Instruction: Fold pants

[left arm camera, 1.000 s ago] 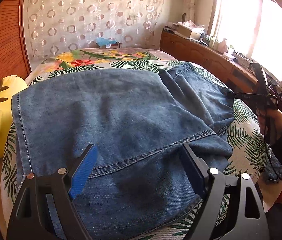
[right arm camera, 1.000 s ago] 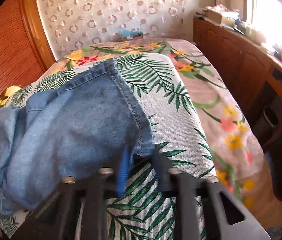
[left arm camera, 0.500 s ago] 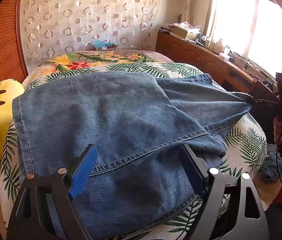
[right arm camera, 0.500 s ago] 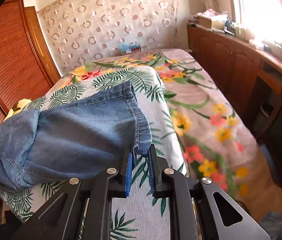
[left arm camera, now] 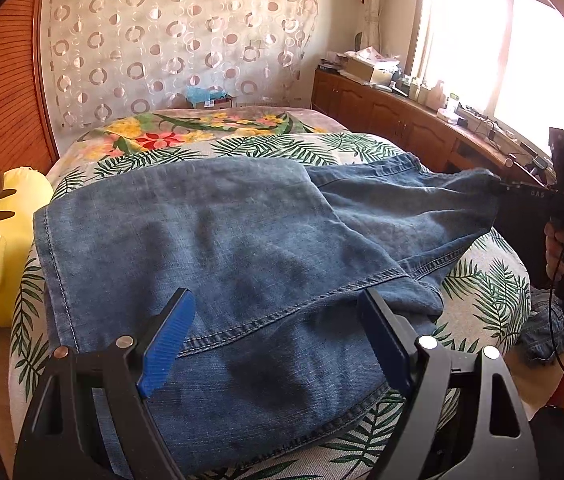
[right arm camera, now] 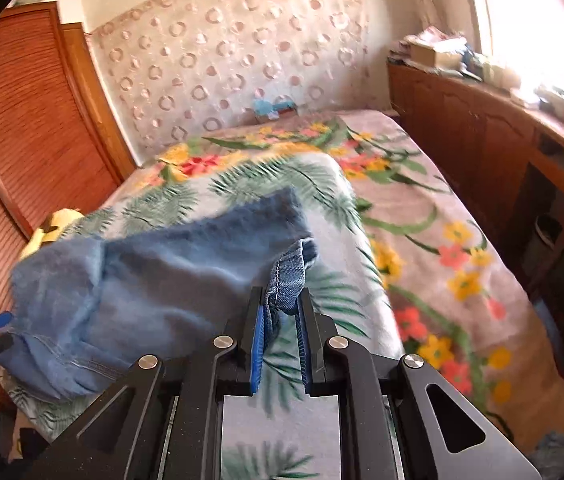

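Left wrist: pants (left arm camera: pixel 242 248) lie crosswise; right tongs (right arm camera: pixel 280 320) pinch hem, left tongs (left arm camera: pixel 278 336) spread.

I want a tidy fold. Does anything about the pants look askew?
Yes. The jeans lie unevenly: one leg splays toward the right gripper, which pinches its bunched hem. The left gripper hangs open over the near edge.

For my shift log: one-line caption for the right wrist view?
Right gripper pinches a hem of the denim pants, pulling it across the leaf-print bed.
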{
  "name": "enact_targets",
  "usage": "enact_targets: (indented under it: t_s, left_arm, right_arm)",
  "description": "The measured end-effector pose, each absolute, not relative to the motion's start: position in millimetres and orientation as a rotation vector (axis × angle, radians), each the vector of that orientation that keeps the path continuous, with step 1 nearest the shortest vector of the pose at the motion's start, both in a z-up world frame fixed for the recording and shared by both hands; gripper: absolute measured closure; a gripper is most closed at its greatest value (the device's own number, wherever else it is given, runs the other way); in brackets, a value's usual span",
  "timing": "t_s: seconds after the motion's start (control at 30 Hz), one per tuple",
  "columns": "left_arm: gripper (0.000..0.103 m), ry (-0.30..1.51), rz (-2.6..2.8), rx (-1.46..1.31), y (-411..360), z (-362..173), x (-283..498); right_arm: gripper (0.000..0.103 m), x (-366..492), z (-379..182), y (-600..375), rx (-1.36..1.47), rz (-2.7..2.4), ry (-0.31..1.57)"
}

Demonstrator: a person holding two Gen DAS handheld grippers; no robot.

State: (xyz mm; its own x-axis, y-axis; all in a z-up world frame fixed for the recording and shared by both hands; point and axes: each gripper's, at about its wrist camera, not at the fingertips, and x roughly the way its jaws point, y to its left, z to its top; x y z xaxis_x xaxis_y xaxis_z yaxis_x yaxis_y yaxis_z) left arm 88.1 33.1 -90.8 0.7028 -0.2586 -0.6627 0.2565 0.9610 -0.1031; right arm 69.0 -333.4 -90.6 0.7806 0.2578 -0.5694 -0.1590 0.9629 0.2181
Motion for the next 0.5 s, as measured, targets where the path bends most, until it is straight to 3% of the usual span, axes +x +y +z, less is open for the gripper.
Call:
enact_targets:
  t_s: [0.33, 0.5]
  left_arm:
    - [0.019, 0.698, -0.257, -0.023, 51.5, -77.3, 77.1]
    - [0.019, 0.692, -0.233, -0.036, 63.7, -76.1, 73.6]
  right_arm:
    - [0.088, 63.0, -26.5, -230.2, 0.040, 0.482, 0.516]
    - [0.088, 49.5, -20.5, -162.4, -0.023, 0.661, 0.515]
